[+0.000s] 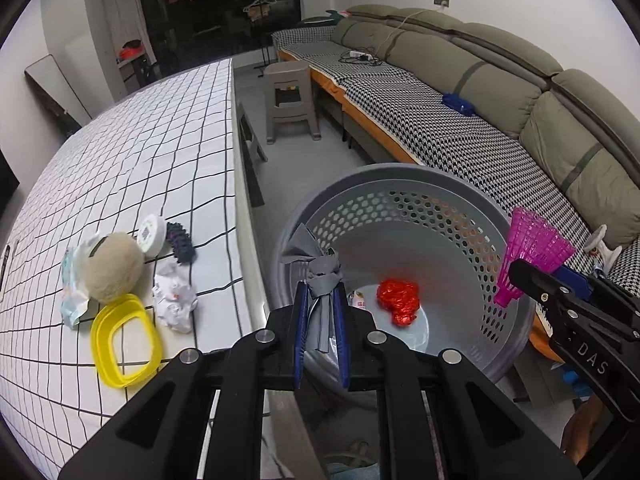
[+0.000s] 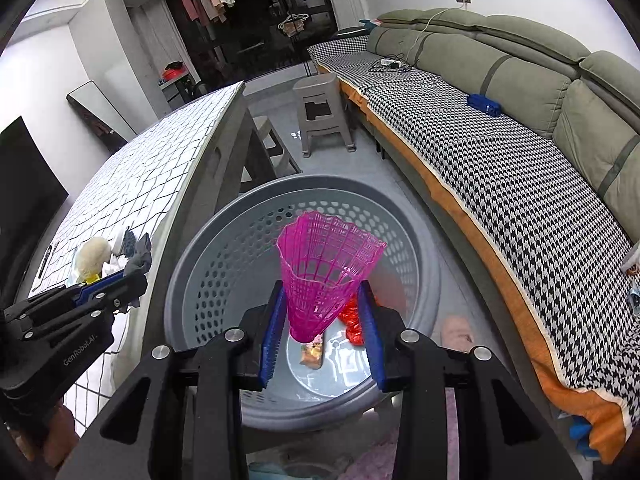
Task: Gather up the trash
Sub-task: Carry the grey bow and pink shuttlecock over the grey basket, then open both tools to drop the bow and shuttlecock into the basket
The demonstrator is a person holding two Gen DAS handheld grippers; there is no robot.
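Over the grey basket [image 2: 208, 240], your right gripper [image 2: 322, 320] pinches a pink shuttlecock [image 2: 328, 264]; your left gripper [image 1: 322, 312] clamps a grey rag [image 1: 320, 272] above its near-left rim, ready for dropping.

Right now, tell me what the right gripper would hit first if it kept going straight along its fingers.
Probably the floor of the grey basket, near the red wrapper. The right gripper, shut on the pink shuttlecock, points down into it; depth is uncertain.

A grey plastic stool [image 1: 290, 98] stands beside the green sofa [image 1: 500, 72].
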